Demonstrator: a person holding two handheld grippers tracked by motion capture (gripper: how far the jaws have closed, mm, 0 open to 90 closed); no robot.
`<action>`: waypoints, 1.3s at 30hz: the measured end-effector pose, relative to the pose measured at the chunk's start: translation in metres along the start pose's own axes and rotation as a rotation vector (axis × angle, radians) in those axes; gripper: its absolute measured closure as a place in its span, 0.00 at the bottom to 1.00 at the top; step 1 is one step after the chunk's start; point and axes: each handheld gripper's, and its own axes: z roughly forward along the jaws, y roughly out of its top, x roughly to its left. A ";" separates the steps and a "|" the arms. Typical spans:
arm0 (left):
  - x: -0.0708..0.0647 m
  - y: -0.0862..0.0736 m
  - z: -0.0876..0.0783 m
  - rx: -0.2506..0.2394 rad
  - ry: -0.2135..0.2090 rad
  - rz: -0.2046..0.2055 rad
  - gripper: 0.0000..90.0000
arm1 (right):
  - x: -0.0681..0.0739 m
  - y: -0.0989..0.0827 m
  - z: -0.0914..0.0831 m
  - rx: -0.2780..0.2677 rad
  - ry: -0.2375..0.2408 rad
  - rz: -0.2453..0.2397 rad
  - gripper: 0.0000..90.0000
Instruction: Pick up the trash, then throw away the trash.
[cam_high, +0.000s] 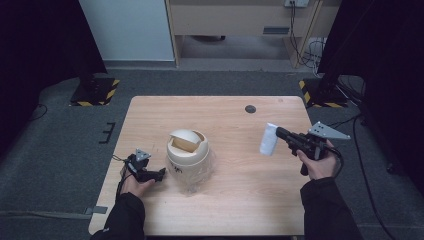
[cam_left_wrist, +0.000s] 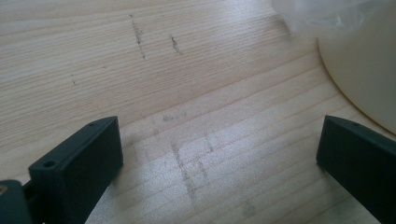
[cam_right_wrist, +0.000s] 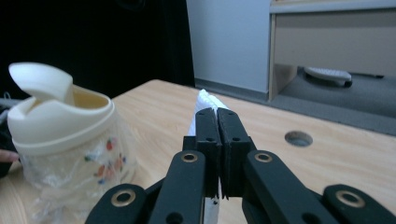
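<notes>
I hold my right gripper (cam_high: 278, 132) raised off the bench (cam_high: 240, 200), fingers pinching a white folded tissue (cam_high: 268, 140) aimed, I judge, at the swing-lid bin (cam_high: 187, 152), while my left gripper (cam_high: 161, 173) rests beside it, fingers spread.

A pale wood-grain counter (cam_high: 235, 200) sits on grey carpet, corners rounded. Near its middle stands a cream bin (cam_high: 187, 148) with a swing lid tipped open, a clear plastic liner (cam_high: 197, 179) spilling out around its base onto the wood. Toward the far edge, a round cable hole (cam_high: 250, 109). Up close, faint scuff marks (cam_left_wrist: 187, 163) streak the grain beside the bin.
</notes>
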 end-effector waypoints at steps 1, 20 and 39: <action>0.000 0.000 0.000 0.000 0.000 0.000 0.00 | 0.001 0.003 0.000 -0.009 0.000 -0.004 0.98; 0.000 0.000 0.000 0.000 -0.001 0.001 0.00 | 0.019 0.063 0.011 -0.132 0.026 -0.036 0.98; 0.000 0.000 0.000 0.000 0.000 0.000 0.00 | 0.046 0.113 0.041 -0.202 0.080 -0.083 0.98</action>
